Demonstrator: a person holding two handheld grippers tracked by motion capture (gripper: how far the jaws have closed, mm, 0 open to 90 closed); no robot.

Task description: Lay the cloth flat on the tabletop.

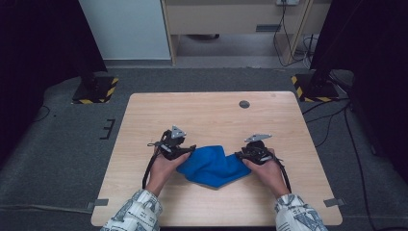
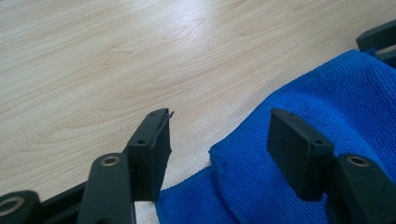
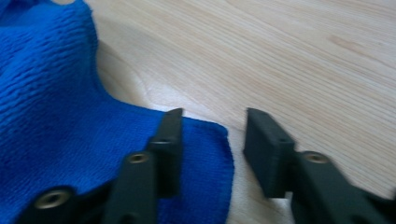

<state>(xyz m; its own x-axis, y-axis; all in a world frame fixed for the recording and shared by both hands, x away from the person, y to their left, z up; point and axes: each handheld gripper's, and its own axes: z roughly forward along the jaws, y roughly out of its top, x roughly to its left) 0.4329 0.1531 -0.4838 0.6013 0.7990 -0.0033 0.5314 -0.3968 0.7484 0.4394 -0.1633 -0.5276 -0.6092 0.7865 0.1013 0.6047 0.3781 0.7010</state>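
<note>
Both tongs, left [image 2: 217, 126] and right [image 3: 212, 126], stood apart at opposite edges of the crumpled blue microfibre cloth [image 1: 211, 166] on the wooden table [image 1: 211, 110], gripping nothing.

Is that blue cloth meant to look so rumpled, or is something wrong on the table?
Nothing looks damaged or spilled. The blue cloth lies bunched and unevenly folded on the wooden table, between the left gripper and the right gripper. Both stand open at its edges, gripping nothing.
</note>
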